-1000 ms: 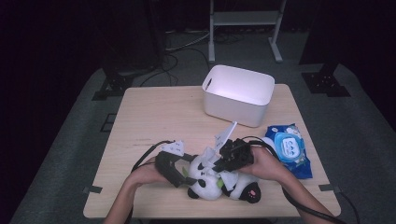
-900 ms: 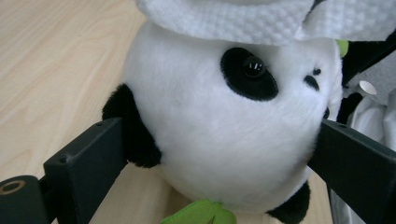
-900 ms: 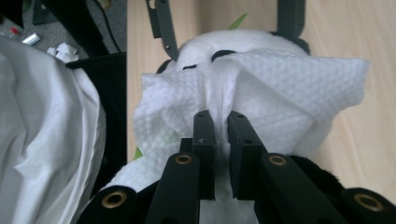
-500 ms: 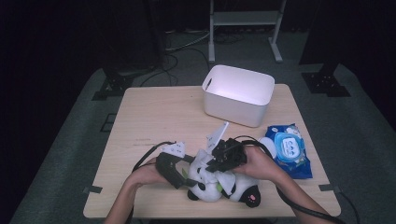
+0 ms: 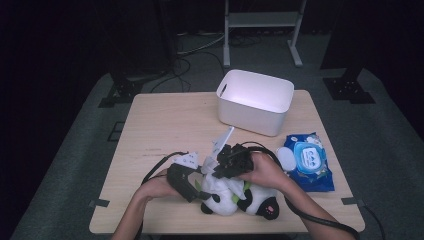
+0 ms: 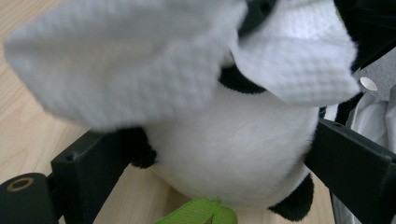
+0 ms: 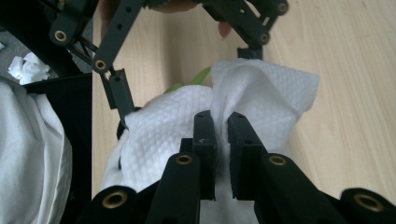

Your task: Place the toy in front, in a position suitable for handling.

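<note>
A black-and-white panda plush (image 5: 235,199) lies on its side near the front edge of the wooden table (image 5: 165,125). My left gripper (image 5: 196,183) is shut on it. In the left gripper view the two black jaws press on either side of the panda's white body (image 6: 233,158). My right gripper (image 5: 224,165) hovers over the plush from the right, shut on a white textured wipe (image 7: 266,93). The wipe (image 6: 130,60) drapes over the upper part of the panda. In the right gripper view the left gripper (image 7: 182,70) frames the wipe from behind.
A white plastic bin (image 5: 256,100) stands at the back right of the table. A blue pack of wipes (image 5: 307,161) lies to the right of the hands. Cables trail from both grippers toward the front edge. A crumpled tissue (image 7: 28,67) lies on the floor.
My right gripper has slid left across the panda with the wipe in it. The left gripper and the plush have kept still.
</note>
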Available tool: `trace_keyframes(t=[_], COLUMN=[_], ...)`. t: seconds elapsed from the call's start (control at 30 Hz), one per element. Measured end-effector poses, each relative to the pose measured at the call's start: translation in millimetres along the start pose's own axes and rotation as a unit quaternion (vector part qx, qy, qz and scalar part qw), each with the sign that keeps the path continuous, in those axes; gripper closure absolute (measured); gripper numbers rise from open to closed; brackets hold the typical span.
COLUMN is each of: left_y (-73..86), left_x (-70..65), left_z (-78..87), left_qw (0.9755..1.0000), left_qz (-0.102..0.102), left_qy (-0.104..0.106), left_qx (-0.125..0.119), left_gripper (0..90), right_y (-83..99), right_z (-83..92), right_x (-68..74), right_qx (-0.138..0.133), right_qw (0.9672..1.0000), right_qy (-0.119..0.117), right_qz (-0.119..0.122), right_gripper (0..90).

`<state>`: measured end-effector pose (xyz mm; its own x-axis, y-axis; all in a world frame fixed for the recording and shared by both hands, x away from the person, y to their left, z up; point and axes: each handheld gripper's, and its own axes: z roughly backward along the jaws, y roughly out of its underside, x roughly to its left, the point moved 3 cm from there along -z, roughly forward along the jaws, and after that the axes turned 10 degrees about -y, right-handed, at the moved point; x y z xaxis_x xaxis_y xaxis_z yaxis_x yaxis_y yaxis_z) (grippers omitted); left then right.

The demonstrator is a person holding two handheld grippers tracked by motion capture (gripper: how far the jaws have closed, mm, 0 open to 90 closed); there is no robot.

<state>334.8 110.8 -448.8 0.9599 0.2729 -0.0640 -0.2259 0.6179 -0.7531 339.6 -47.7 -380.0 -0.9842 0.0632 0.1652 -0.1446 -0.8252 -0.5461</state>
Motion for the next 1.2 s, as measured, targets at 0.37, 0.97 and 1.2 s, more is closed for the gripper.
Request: trace_keyframes(t=[0.37, 0.97, 1.2], left_y=[-1.0, -16.5, -21.7], left_x=[-1.6, -8.2, -15.6], left_z=[0.0, 7.9, -4.4], left_qw=[1.0, 0.9995, 0.9994], left_qz=[-0.002, -0.017, -0.027], left_qy=[-0.002, -0.015, -0.014], left_qx=[0.001, -0.022, -0.017], left_gripper=[6.3, 7.8, 7.6], right_y=[39.2, 44.1, 37.3], right_z=[26.6, 18.5, 16.9], right_x=[-8.9, -4.5, -3.0], right_qx=[-0.001, -0.011, -0.006], right_qw=[0.9984, 0.9986, 0.9991], right_qy=[0.029, 0.018, 0.025], right_qz=[-0.049, -0.048, -0.035], right_gripper=[82.0, 82.1, 82.0])
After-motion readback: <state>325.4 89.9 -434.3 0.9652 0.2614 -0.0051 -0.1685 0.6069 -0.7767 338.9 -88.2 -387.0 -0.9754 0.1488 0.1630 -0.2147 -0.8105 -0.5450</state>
